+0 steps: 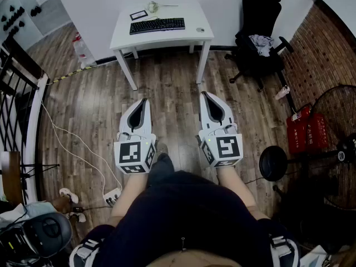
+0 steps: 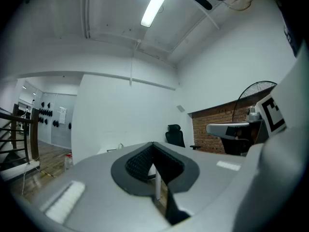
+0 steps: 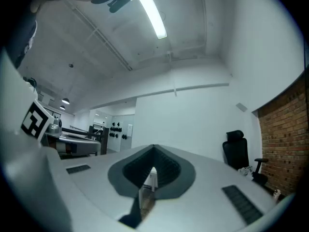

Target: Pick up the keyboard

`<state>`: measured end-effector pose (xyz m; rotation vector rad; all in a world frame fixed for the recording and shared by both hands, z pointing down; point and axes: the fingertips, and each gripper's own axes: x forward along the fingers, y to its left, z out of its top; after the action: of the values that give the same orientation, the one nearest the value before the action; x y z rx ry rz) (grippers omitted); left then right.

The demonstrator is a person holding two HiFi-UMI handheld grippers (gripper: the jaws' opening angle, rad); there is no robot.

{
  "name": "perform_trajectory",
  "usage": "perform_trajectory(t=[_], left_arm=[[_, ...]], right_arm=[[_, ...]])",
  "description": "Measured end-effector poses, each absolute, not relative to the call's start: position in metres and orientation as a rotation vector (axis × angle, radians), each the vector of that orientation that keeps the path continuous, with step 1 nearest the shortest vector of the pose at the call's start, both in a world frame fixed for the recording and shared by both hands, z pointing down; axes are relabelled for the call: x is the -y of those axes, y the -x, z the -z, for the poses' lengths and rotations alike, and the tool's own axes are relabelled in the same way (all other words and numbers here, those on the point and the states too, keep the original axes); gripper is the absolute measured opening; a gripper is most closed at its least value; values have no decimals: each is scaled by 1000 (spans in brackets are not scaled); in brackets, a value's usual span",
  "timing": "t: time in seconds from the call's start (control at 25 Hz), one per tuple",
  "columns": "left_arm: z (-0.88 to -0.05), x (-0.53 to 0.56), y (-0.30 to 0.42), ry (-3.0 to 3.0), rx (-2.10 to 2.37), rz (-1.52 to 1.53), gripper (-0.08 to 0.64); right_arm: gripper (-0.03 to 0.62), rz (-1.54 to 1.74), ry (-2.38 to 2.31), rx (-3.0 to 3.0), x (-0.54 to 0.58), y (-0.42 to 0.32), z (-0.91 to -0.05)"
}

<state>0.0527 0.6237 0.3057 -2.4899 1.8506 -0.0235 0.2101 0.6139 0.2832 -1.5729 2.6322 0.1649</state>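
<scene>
A black keyboard [image 1: 157, 25] lies across the middle of a small white table [image 1: 123, 38] at the far side of the room in the head view. My left gripper [image 1: 144, 100] and right gripper [image 1: 205, 94] are held side by side well short of the table, over the wooden floor, both pointing toward it. Both are shut with nothing between the jaws. In the left gripper view the left gripper [image 2: 153, 144] shows its tips together, and the table's edge is just visible behind. The right gripper [image 3: 154, 146] in its own view is likewise closed and empty.
On the table sit a dark framed card [image 1: 138, 15], a small pale object [image 1: 153, 6] and a mouse [image 1: 200, 30]. A black office chair [image 1: 260, 32] stands right of the table by a brick wall. A fan [image 1: 336, 115] and red cans [image 1: 305, 128] are at right; a stair rail [image 1: 16, 88] at left.
</scene>
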Motion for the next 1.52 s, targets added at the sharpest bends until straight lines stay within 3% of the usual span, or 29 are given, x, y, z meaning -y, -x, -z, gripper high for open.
perform_trajectory(t=[0.4,0.92,1.16,1.52], left_arm=[[-313,-579,-27,2484,-1913,39,11],[-318,-445,36,2550,-1862,82,17],[-328,-395,60,2680,-1770,76,161],[-339,-339,81,2768,-1738,54,233]], right_arm=[[11,-137,1566,-2645,-566,-192,-288],[12,-80,1603,-2637,-441,-135,-289],[12,-78,1638,-2626,-402,-103,-291],[12,-55,1681,-2644,-355,-87,-300]])
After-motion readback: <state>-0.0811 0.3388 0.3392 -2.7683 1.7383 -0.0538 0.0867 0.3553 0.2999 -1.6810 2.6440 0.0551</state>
